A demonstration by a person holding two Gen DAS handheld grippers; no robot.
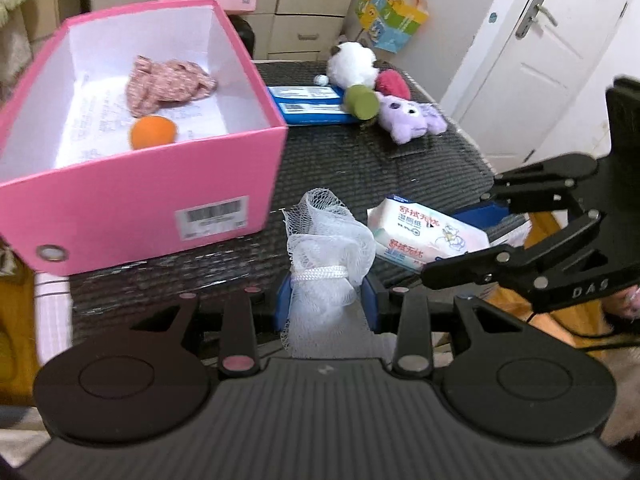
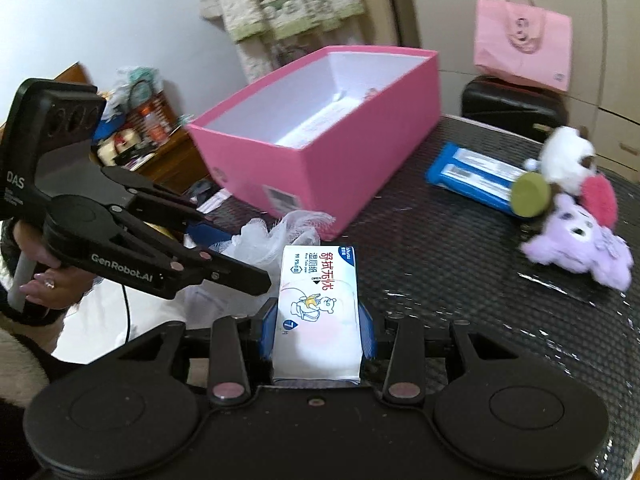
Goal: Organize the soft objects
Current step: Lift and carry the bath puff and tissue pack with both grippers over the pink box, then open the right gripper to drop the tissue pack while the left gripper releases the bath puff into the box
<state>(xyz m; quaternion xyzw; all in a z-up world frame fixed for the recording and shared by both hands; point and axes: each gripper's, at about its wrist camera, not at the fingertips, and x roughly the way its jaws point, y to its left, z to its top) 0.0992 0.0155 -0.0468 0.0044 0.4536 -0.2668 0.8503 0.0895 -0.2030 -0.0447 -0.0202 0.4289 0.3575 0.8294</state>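
Observation:
My left gripper (image 1: pixel 328 300) is shut on a white mesh bath puff (image 1: pixel 328 240), held just above the dark table in front of the open pink box (image 1: pixel 152 192). The box holds a pink floral cloth (image 1: pixel 168 84) and an orange ball (image 1: pixel 153 131). My right gripper (image 2: pixel 318 328) is shut on a white pack of wet wipes (image 2: pixel 318 292); it also shows in the left wrist view (image 1: pixel 424 232). The puff (image 2: pixel 280 236) lies left of the pack in the right wrist view, beside the pink box (image 2: pixel 320 160).
At the table's far side lie a purple plush (image 1: pixel 412 116), a white plush (image 1: pixel 352 64), a pink fuzzy toy (image 1: pixel 394 82), an olive cylinder (image 1: pixel 362 102) and blue packs (image 1: pixel 308 106). A pink bag (image 2: pixel 520 44) and a white door (image 1: pixel 540 60) stand behind.

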